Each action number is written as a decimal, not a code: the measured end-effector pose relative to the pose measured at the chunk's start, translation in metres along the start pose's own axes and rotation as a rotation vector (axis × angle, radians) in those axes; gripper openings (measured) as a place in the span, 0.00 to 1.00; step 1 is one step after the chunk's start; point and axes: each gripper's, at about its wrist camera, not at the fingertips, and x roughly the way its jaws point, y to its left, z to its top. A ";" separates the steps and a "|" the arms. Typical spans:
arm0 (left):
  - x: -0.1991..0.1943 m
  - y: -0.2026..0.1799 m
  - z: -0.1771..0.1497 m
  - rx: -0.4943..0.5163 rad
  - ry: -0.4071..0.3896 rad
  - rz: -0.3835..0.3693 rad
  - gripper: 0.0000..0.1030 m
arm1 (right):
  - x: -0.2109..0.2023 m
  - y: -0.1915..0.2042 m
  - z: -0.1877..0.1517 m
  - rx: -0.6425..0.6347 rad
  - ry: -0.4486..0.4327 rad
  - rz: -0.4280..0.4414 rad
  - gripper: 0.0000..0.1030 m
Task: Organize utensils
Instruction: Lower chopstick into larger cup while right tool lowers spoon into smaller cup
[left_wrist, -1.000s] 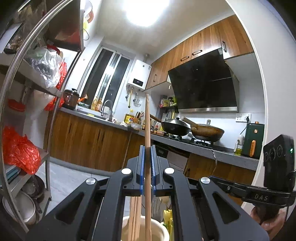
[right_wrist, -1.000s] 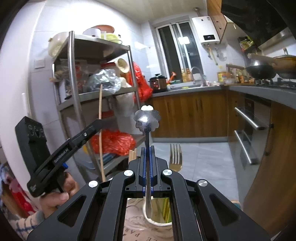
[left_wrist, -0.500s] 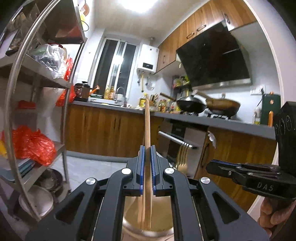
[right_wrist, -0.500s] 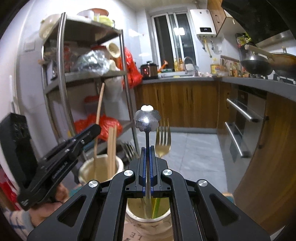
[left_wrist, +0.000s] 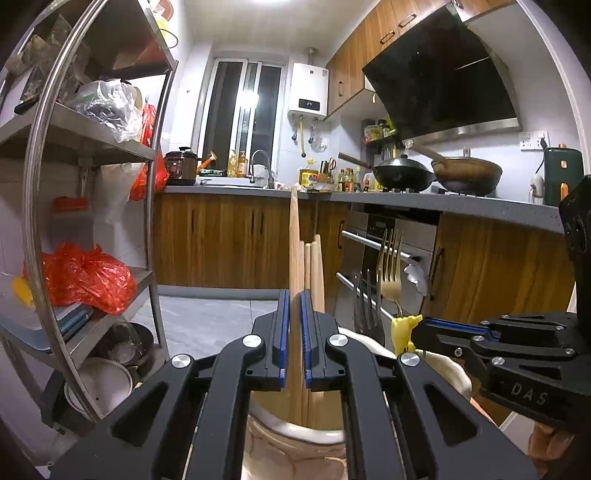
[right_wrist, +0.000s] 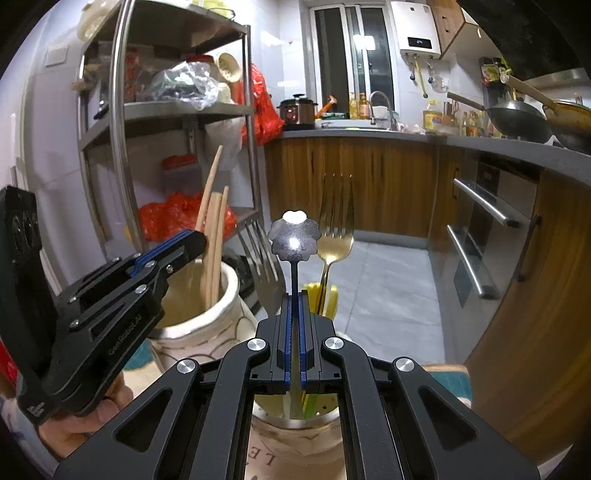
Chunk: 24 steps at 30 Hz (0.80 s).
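Note:
My left gripper (left_wrist: 292, 306) is shut on a wooden chopstick (left_wrist: 294, 240) that stands upright in a cream ceramic jar (left_wrist: 295, 435) with two more chopsticks (left_wrist: 316, 266). My right gripper (right_wrist: 294, 310) is shut on a steel spoon with a flower-shaped end (right_wrist: 293, 240), whose lower part hangs inside a second cream jar (right_wrist: 295, 435). That jar also holds a gold fork (right_wrist: 334, 236), a steel fork (right_wrist: 264, 266) and a yellow-handled utensil (right_wrist: 332, 299). The left gripper (right_wrist: 192, 245) and its jar (right_wrist: 207, 321) show in the right wrist view.
A steel shelf rack (left_wrist: 92, 155) with red bags and pots stands at the left. Wooden cabinets and a grey counter (left_wrist: 406, 201) with woks run along the back and right. An oven front (right_wrist: 480, 236) is at the right.
Both grippers have moved down toward their jars. The chopstick and the spoon now reach deeper into the jars. The two grippers stand closer together.

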 end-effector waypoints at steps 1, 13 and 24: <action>0.001 0.000 -0.001 0.000 0.005 0.002 0.06 | 0.001 0.000 -0.001 -0.001 0.004 -0.001 0.04; 0.000 -0.003 -0.005 0.021 -0.003 0.017 0.06 | 0.008 -0.003 -0.004 0.012 0.010 -0.009 0.04; -0.007 -0.002 -0.004 0.023 -0.016 0.000 0.22 | 0.015 -0.003 -0.006 0.005 0.028 -0.005 0.10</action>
